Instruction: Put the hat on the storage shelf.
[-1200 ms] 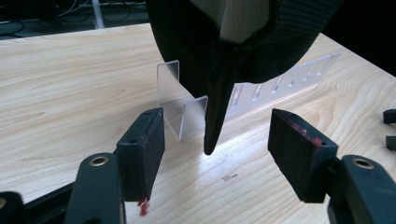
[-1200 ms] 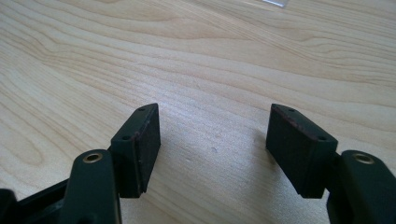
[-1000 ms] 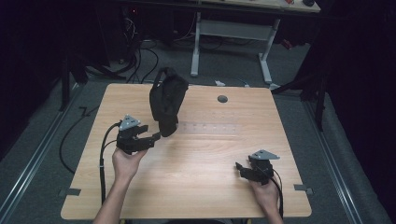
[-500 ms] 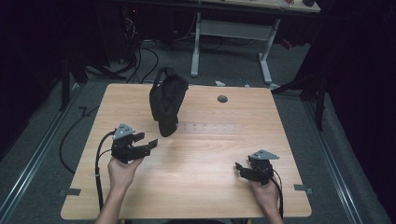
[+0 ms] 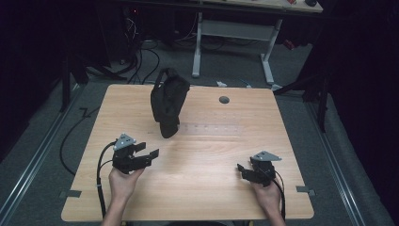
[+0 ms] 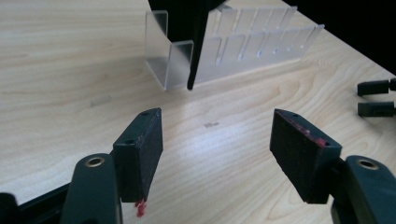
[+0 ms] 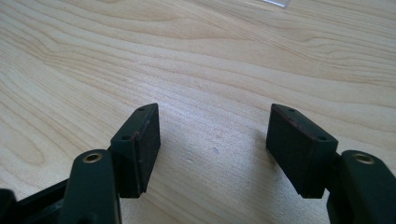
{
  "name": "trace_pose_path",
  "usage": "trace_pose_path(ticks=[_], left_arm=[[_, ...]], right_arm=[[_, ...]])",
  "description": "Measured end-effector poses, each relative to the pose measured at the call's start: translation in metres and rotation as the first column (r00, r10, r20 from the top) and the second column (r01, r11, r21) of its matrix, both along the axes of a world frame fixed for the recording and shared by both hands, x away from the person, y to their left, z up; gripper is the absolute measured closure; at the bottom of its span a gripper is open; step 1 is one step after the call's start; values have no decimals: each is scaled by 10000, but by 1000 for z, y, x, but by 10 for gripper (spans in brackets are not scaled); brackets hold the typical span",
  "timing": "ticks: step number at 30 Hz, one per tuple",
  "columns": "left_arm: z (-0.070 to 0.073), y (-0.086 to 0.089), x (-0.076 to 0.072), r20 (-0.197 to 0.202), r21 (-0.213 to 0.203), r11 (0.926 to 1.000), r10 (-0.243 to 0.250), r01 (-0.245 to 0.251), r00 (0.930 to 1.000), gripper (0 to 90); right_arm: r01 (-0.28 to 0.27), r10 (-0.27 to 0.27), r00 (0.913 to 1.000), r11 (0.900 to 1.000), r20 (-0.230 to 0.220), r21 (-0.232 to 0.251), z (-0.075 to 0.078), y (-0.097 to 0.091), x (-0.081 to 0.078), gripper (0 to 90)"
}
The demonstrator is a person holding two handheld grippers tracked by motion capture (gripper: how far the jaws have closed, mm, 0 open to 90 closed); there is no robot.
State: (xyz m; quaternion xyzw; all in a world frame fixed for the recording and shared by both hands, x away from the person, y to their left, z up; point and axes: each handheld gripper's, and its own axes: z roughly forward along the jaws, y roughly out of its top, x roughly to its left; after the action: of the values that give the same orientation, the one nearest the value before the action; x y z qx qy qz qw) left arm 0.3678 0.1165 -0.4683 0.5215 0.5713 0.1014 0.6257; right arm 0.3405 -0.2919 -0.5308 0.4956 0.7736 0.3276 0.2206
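L gripper (image 5: 149, 154) sat w/ jaws wide, nothing btwn them; black bag (image 5: 168, 101) stood in a clear rack (image 6: 224, 51) at its 1 o'clock, near, apart. R gripper (image 5: 241, 169) was also wide, empty, on the table (image 5: 211, 155), bag at 11 o'clock, well apart.

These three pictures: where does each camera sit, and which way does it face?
High view: above the person's side, looking forward and down on the table; both hands, the left gripper and right gripper show.
Left gripper view: rides that gripper, looks between its open jaws at a clear rack and black bag.
Right gripper view: rides its gripper, looks at bare tabletop.
Shared: the bag and the table.
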Motion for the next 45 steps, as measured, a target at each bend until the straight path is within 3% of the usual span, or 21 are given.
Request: trace_pose_path(ticks=[10, 17, 23, 28, 32, 33, 34, 36, 38, 45], left_arm=[[-17, -4, -7, -317, 203, 9998, -27, 34, 9995, 348], [-27, -4, -11, -429, 89, 10000, 11, -7, 9991, 347], [-39, -7, -13, -422, 540, 9985, 118, -95, 9990, 342], [-54, -12, -14, -397, 1318, 9912, 182, -128, 9990, 343], [-63, -15, -14, -381, 1690, 9854, 272, -204, 9989, 334], [-66, -16, -14, -365, 1839, 9826, 323, -251, 9988, 334], [-73, -19, -14, -382, 2233, 9743, 398, -303, 9985, 325], [-76, -20, -16, -196, 2324, 9719, 443, -386, 9988, 319], [-78, -23, -17, -50, 2643, 9634, 482, -451, 9988, 318], [-78, -23, -17, -89, 2621, 9640, 497, -456, 9987, 308]], right_arm=[[-10, 10, 10000, 10000, 7, -7, 0, 0, 0, 353], [4, -4, 10000, 10000, -3, 1, 0, 0, 0, 353], [0, 0, 10000, 10000, -4, -2, 0, 0, 0, 352], [-17, 17, 10000, 10000, -3, 0, 0, 0, 0, 352], [-20, 20, 10000, 10000, -5, 0, 0, 0, 0, 352], [-20, 20, 10000, 10000, -5, 0, 0, 0, 0, 352], [-21, 21, 10000, 10000, -4, 0, 0, 0, 0, 352], [-36, 36, 10000, 10000, 7, -13, 0, 0, 0, 352], [-8, 8, 10000, 10000, -12, -6, 0, 0, 0, 352], [-54, 54, 10000, 10000, 3, 0, 0, 1, 0, 352]])
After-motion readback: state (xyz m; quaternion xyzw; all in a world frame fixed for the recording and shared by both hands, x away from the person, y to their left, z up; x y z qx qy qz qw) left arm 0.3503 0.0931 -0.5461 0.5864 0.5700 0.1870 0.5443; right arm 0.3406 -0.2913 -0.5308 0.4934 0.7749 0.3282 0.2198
